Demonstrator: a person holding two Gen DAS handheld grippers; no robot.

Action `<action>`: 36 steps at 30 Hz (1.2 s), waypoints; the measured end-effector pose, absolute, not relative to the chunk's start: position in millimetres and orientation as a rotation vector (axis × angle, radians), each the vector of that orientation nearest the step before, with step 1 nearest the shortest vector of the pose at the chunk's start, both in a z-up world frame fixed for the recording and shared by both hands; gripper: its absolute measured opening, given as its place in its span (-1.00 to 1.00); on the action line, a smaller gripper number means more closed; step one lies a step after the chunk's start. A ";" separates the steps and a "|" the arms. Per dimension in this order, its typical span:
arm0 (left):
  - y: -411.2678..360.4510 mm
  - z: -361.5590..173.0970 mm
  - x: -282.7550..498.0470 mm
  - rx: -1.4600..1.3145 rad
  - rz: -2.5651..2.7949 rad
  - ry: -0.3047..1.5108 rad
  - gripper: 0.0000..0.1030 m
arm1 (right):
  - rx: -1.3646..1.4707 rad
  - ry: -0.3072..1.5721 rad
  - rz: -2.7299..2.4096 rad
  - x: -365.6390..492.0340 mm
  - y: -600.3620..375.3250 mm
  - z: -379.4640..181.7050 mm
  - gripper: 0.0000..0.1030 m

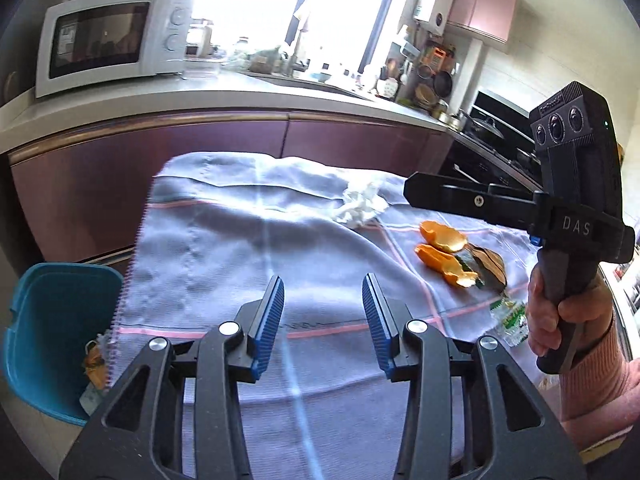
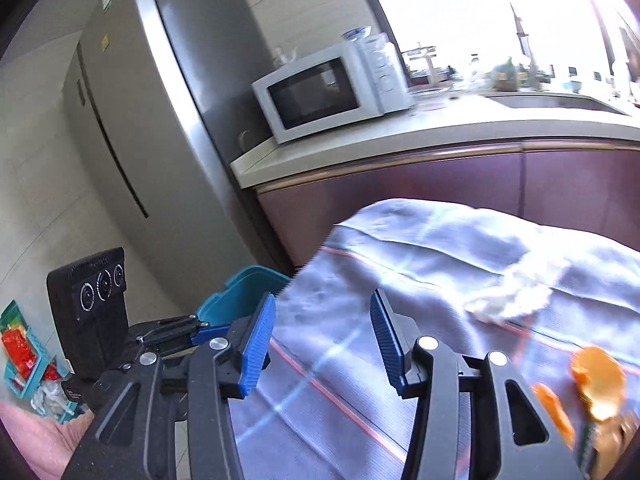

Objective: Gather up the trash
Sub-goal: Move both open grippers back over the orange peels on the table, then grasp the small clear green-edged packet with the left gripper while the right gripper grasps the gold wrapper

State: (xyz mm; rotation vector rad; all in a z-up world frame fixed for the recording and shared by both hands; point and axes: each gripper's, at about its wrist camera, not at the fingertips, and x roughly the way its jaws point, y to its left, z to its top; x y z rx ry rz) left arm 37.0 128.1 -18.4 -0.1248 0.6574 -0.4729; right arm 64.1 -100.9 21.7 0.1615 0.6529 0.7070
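At the far left, beside and below the table edge, stands a teal bin (image 1: 52, 332) with some wrappers already lying in its bottom, so part of the trash looks collected. Next to it the table (image 1: 224, 248) is draped in a pale grey-lilac cloth with thin pink lines, bare across its left half. Over that bare stretch hangs the left claw (image 1: 323, 322), its blue pads well apart with nothing between them. Further right, near the far edge of the cloth, lies a crumpled white tissue (image 1: 362, 206). Nearer and to the right of it sit two pieces of orange peel (image 1: 442, 248), touching a brown, dark-edged wrapper (image 1: 490, 266). Nearer still, a green-printed clear wrapper (image 1: 510, 318) lies by the table's right edge. At the far right a hand in a pink sleeve grips the handle of the right claw (image 2: 323, 336); its own camera shows its pads also apart and empty, above the cloth, with tissue and peel to its right. Both claws being empty between bin and litter, the step in hand reads as reaching for the next piece. The next move calls for carrying a claw right to the tissue or peel, lowering the pads astride it, closing without snagging the cloth, then carrying it to the bin.
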 end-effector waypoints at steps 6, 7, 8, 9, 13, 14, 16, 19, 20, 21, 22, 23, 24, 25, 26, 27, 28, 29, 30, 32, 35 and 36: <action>62.7 -31.1 29.0 -0.087 -0.627 0.704 -0.20 | 0.210 0.659 0.525 42.1 -182.3 7.6 -0.07; 52.0 -32.7 27.4 -0.082 -0.653 0.712 -0.20 | 0.222 0.662 0.493 39.3 -195.0 4.1 -0.07; 42.9 -34.6 26.4 -0.078 -0.677 0.719 -0.20 | 0.236 0.666 0.464 37.2 -208.4 0.0 -0.07; 36.4 -36.8 27.7 -0.075 -0.696 0.725 -0.20 | 0.251 0.669 0.433 33.7 -220.8 -3.5 -0.07; 4.6 -46.1 27.1 -0.068 -0.773 0.759 -0.20 | 0.299 0.678 0.338 24.1 -258.5 -18.6 -0.07; -3.8 -47.9 27.1 -0.065 -0.789 0.767 -0.20 | 0.307 0.681 0.320 22.8 -265.6 -22.0 -0.07; -17.3 -51.6 25.6 -0.057 -0.820 0.783 -0.17 | 0.326 0.682 0.287 19.1 -280.0 -28.1 -0.03; -32.8 -55.7 23.6 -0.043 -0.860 0.802 -0.16 | 0.352 0.683 0.244 16.6 -296.5 -36.6 0.05; -38.1 -56.8 23.3 -0.038 -0.872 0.810 -0.14 | 0.360 0.684 0.232 16.4 -301.4 -39.9 0.05; -42.3 -57.5 23.3 -0.032 -0.880 0.818 -0.14 | 0.368 0.689 0.222 16.8 -305.5 -43.2 0.05; -48.4 -59.3 23.6 -0.024 -0.885 0.827 -0.13 | 0.375 0.694 0.218 17.8 -308.6 -46.3 0.06; -53.9 -61.1 24.3 -0.019 -0.887 0.836 -0.13 | 0.379 0.699 0.214 18.5 -312.2 -49.2 0.07; -56.9 -62.5 24.8 -0.019 -0.889 0.845 -0.13 | 0.383 0.703 0.210 19.6 -314.2 -51.4 0.14; -61.3 -64.1 25.9 -0.022 -0.898 0.855 -0.13 | 0.390 0.705 0.209 20.1 -316.8 -54.1 0.16; -64.8 -64.3 26.4 -0.024 -0.907 0.860 -0.12 | 0.398 0.710 0.210 21.5 -319.3 -56.9 0.17; -68.0 -64.9 26.9 -0.023 -0.907 0.864 -0.12 | 0.404 0.716 0.208 23.4 -321.6 -59.4 0.18; -72.2 -66.5 28.7 -0.021 -0.906 0.872 -0.12 | 0.413 0.721 0.209 25.2 -323.5 -62.0 0.18; -76.0 -68.5 31.2 -0.025 -0.912 0.883 -0.11 | 0.422 0.727 0.216 26.6 -324.7 -64.7 0.19; -79.0 -71.1 34.2 -0.036 -0.918 0.900 -0.11 | 0.431 0.732 0.222 28.1 -325.9 -66.9 0.19; -85.1 -76.0 39.8 -0.045 -0.924 0.932 -0.11 | 0.446 0.744 0.231 30.9 -327.4 -70.8 0.20; -93.0 -83.2 47.0 -0.063 -0.938 0.975 -0.10 | 0.457 0.755 0.251 34.9 -327.0 -73.3 0.21; -95.5 -85.0 48.7 -0.068 -0.947 0.984 -0.08 | 0.458 0.762 0.262 36.4 -326.1 -74.0 0.21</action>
